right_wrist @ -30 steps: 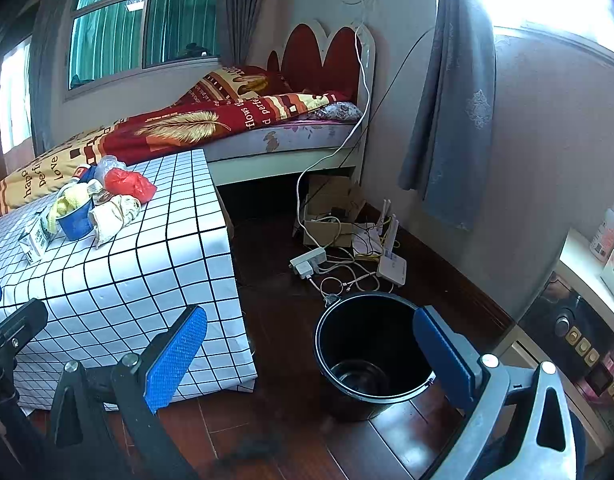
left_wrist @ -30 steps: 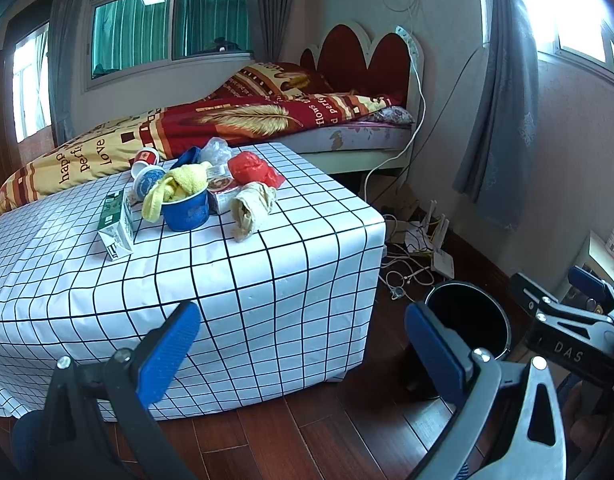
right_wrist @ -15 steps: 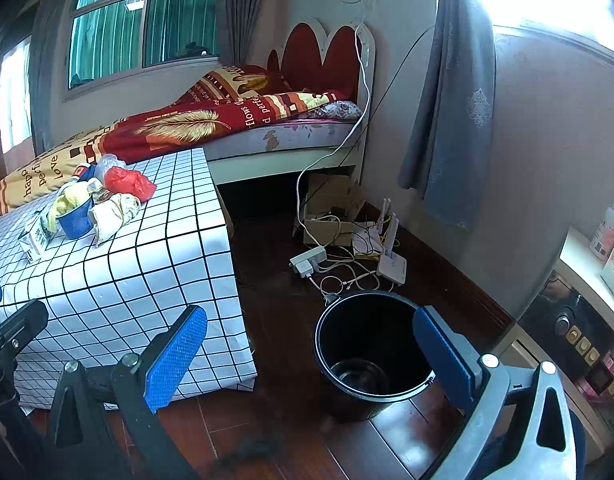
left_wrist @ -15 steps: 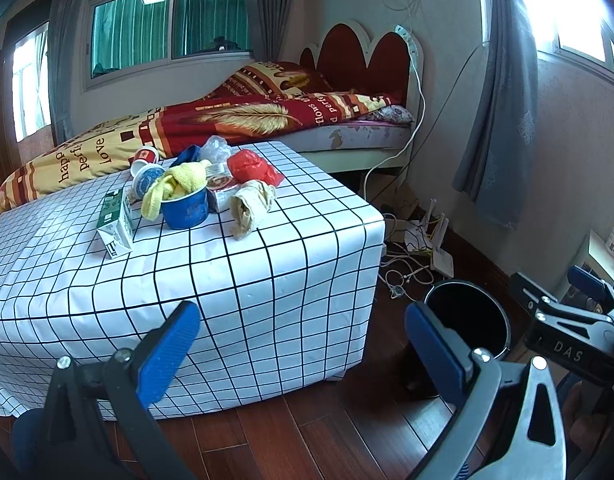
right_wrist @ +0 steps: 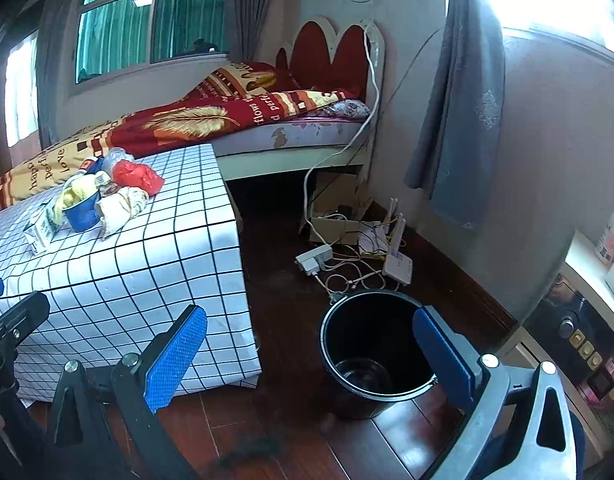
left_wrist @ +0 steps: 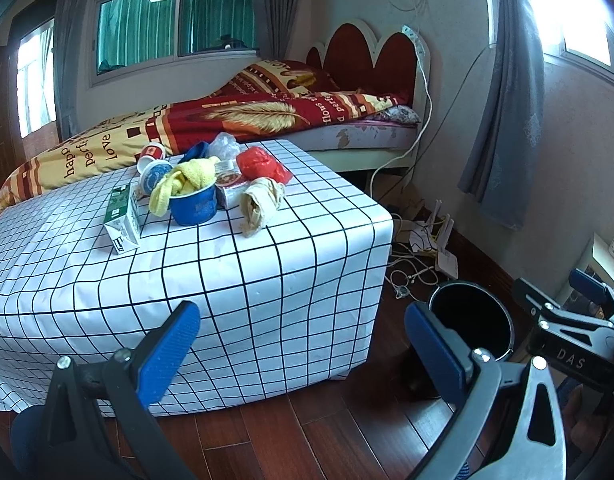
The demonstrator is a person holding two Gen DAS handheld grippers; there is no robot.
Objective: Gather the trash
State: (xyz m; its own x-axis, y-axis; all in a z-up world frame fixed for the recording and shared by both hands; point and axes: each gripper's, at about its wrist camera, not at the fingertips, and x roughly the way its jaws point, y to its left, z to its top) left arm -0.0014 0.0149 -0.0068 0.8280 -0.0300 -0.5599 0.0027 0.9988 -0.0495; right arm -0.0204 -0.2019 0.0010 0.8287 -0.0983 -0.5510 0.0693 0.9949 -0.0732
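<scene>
Fingers of the left gripper (left_wrist: 303, 344) and of the right gripper (right_wrist: 307, 354) are spread wide with nothing between them, both held low and well short of the tabletop (left_wrist: 307, 216). Trash sits in one cluster toward the far side of the checked tabletop: a green-and-white carton (left_wrist: 122, 220) lying on its side, a blue cup (left_wrist: 194, 208) stuffed with a yellow cloth (left_wrist: 183, 180), a crumpled beige wrapper (left_wrist: 259, 202) just beside the cup, a red plastic bag (left_wrist: 261, 164) behind it, and further tubs and clear plastic at the back. A black bin (right_wrist: 377, 354) stands open on the wooden floor, near the table's corner and in front of the right gripper. Judged by appearance, every piece is light. The bag and wrapper are soft and should be pinched across a bunched fold; the carton is stiffer and suits a grip across its narrow faces; the cup may tip, so its rim wall is the likely hold.
</scene>
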